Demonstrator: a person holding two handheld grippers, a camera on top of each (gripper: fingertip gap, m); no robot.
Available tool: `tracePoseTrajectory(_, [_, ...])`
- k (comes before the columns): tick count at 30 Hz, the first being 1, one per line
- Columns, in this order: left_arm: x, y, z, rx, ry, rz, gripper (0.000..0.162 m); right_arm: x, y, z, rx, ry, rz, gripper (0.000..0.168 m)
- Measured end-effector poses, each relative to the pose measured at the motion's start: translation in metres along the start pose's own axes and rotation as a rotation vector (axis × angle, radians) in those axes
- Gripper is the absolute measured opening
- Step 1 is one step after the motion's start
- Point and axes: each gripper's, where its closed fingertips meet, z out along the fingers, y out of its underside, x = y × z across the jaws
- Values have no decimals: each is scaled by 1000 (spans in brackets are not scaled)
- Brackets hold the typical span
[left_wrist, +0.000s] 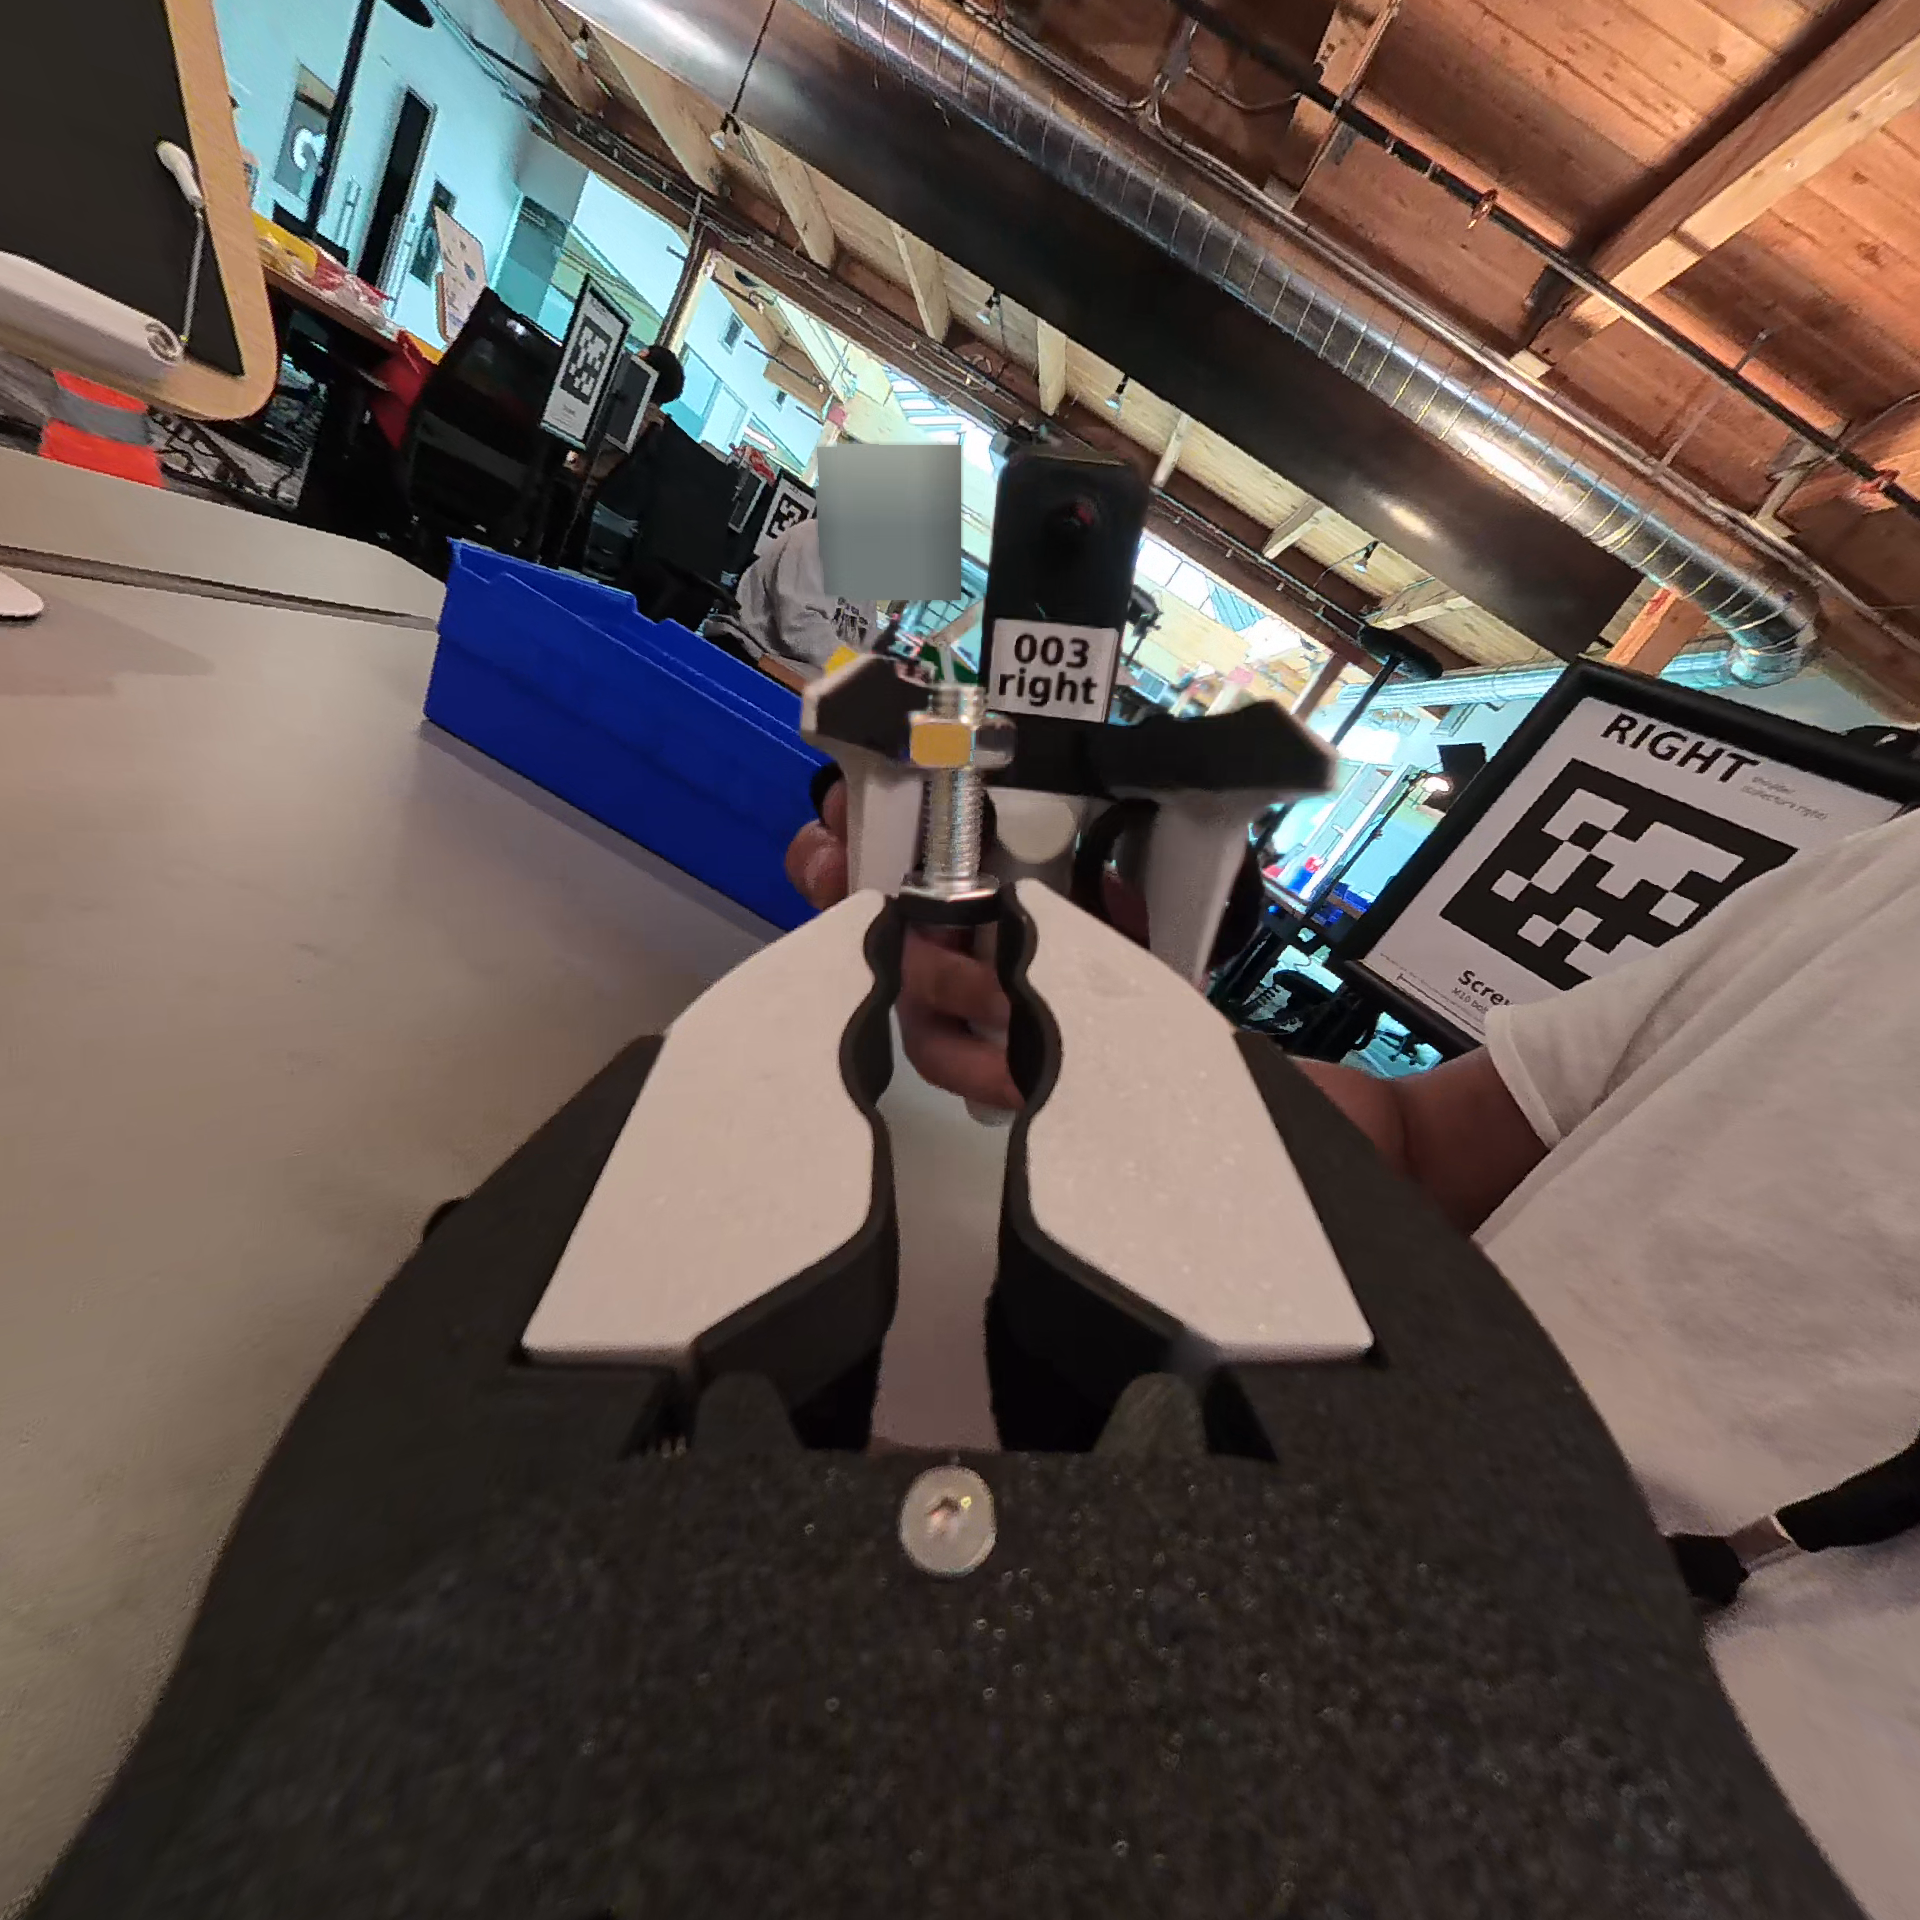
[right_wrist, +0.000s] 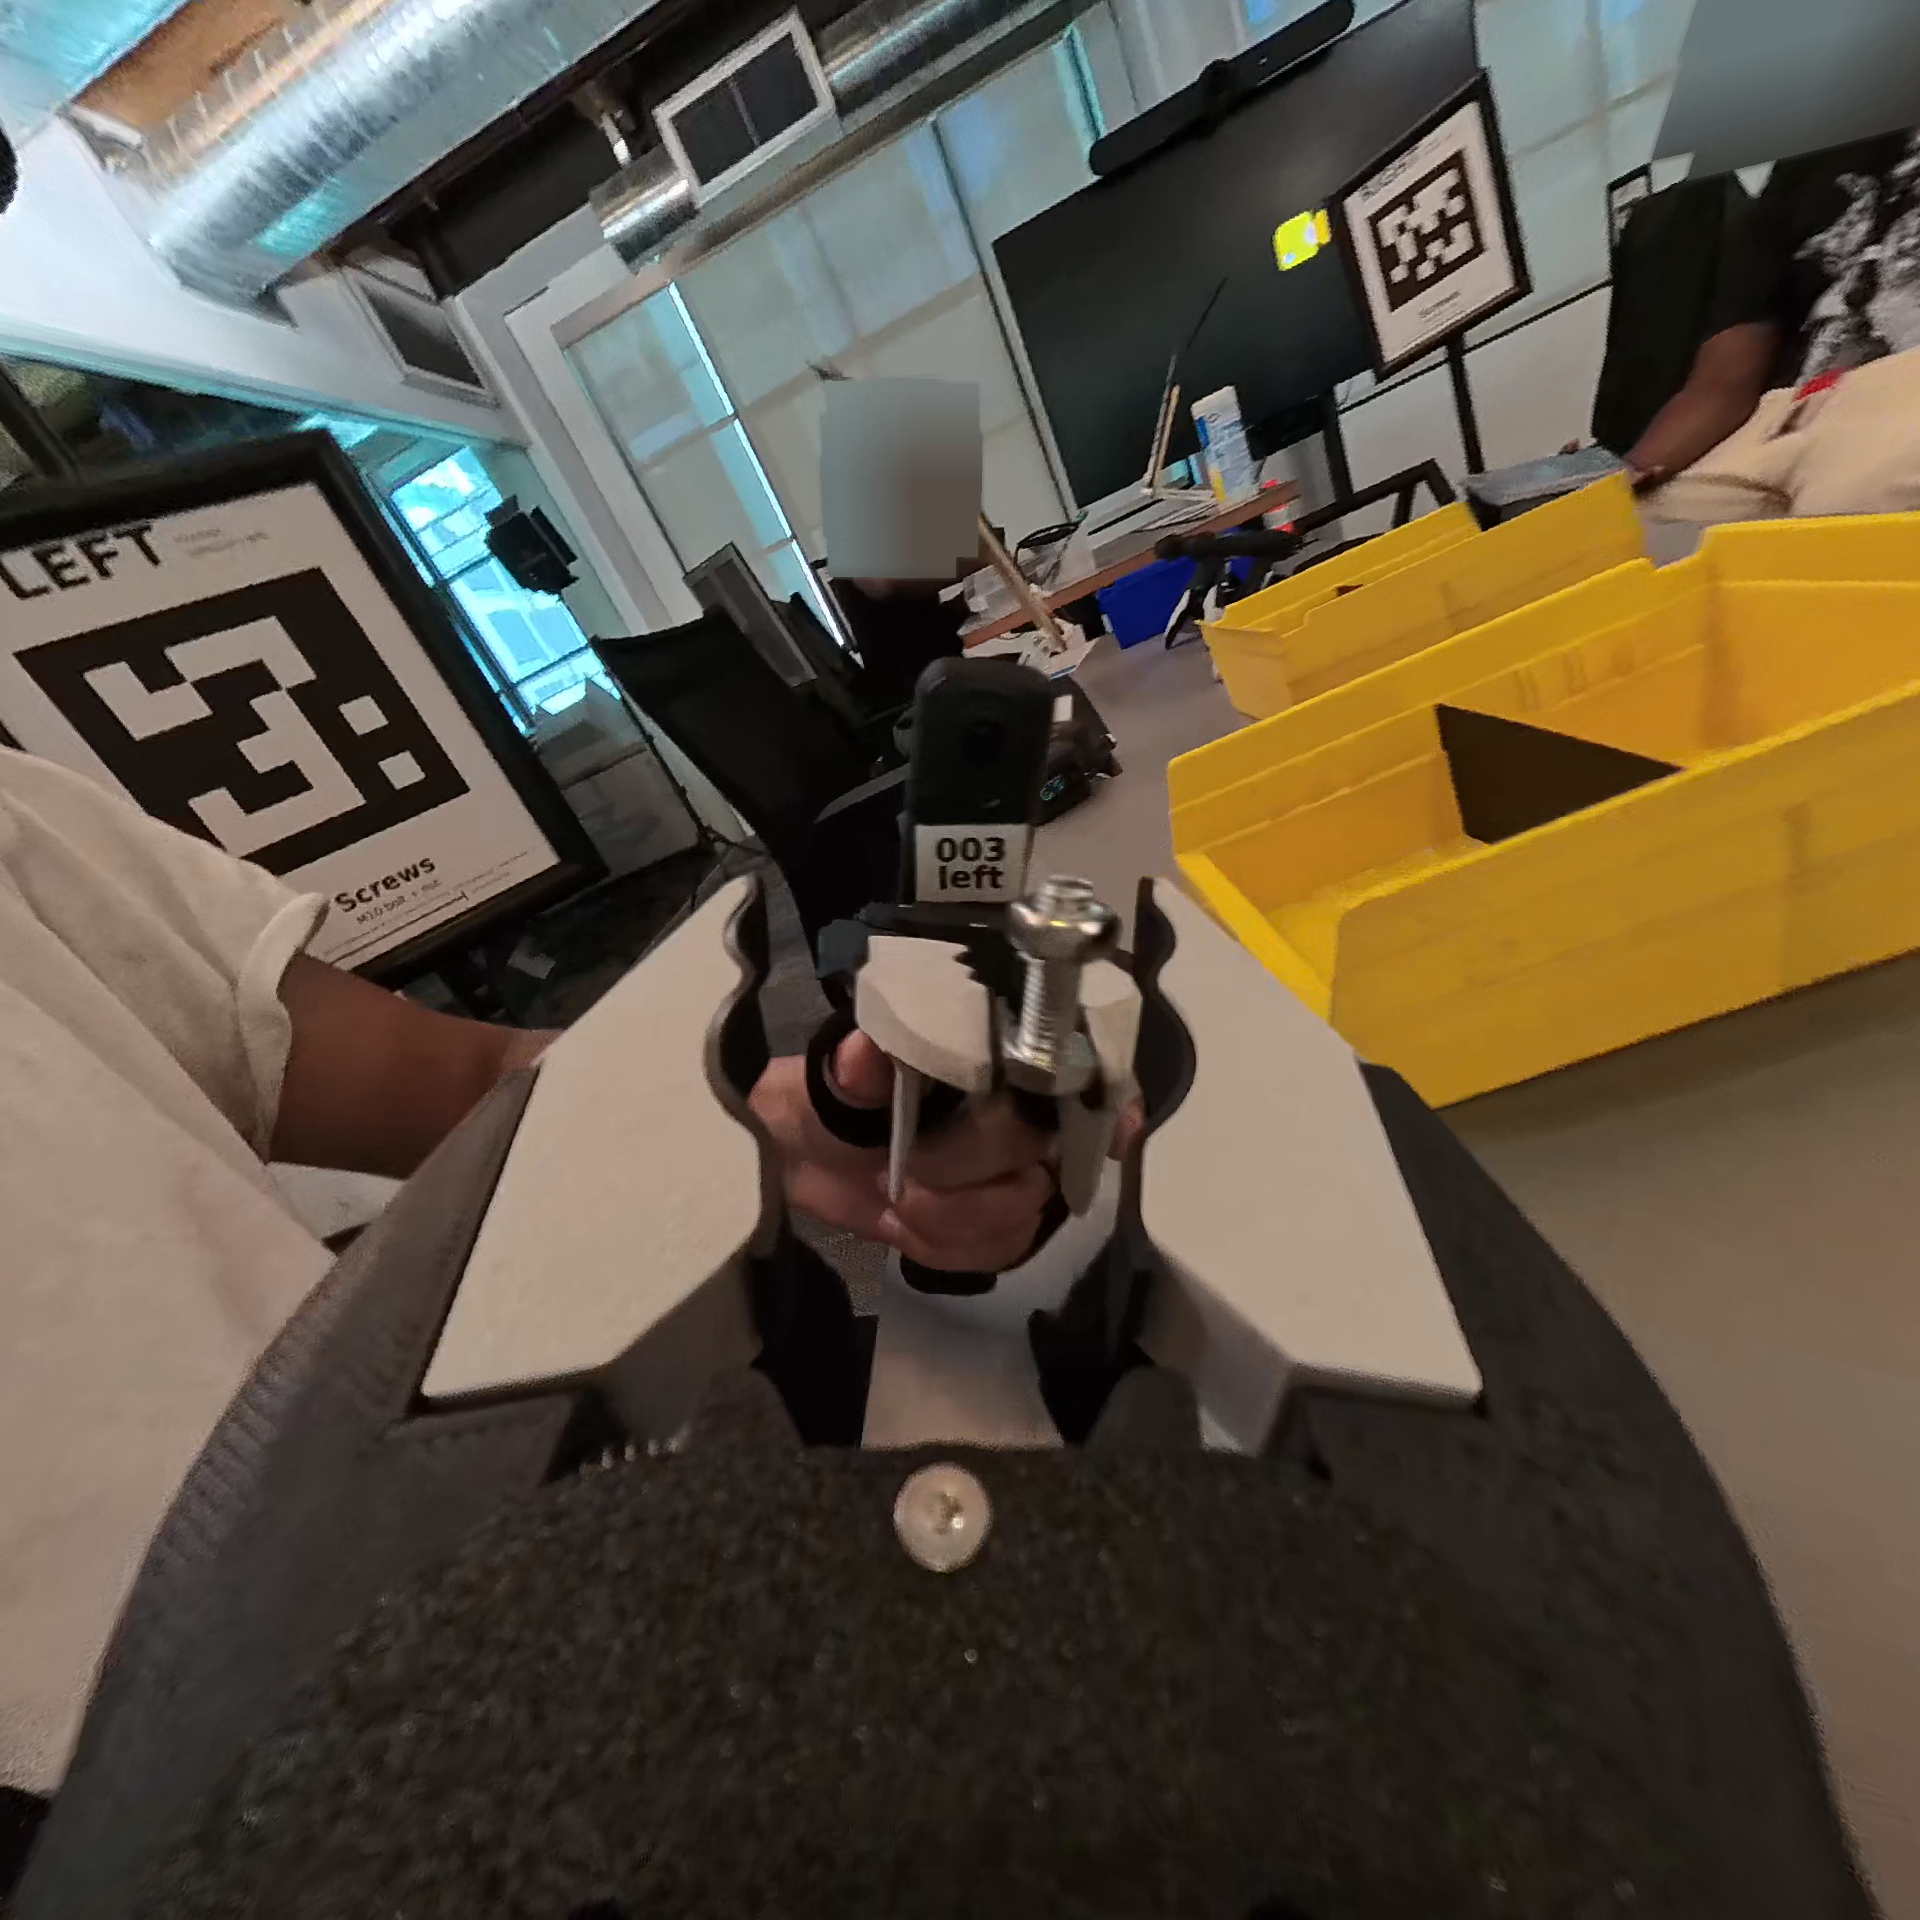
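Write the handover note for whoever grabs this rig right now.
Left hand-held gripper: shut on the head end of a silver bolt, held up above the grey table.
Right hand-held gripper: open, with the bolt's free end between its fingers, closer to one of them; whether it touches is unclear.
Nut: on the thread near the free end, with bare thread between it and the clamped head.
Nearby: a blue bin on the table behind the bolt in the left wrist view, and yellow bins in the right wrist view.
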Motion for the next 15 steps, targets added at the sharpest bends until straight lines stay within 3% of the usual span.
tracePoseTrajectory(4, [-1, -4, -3, 24, 2, -21, 17, -5, 1, 7, 12, 28, -59, 80])
tracePoseTrajectory(7, [-7, -11, -12, 60, -18, -45, 17, -6, -4, -5, 29, 37, -68, 76])
tracePoseTrajectory(8, [-11, -14, -15, 75, -30, -53, 17, -9, -5, -10, 27, 18, -71, 66])
tracePoseTrajectory(15, [-12, -12, -14, 58, -30, -61, 17, 10, -6, -28, 17, 76, -24, 66])
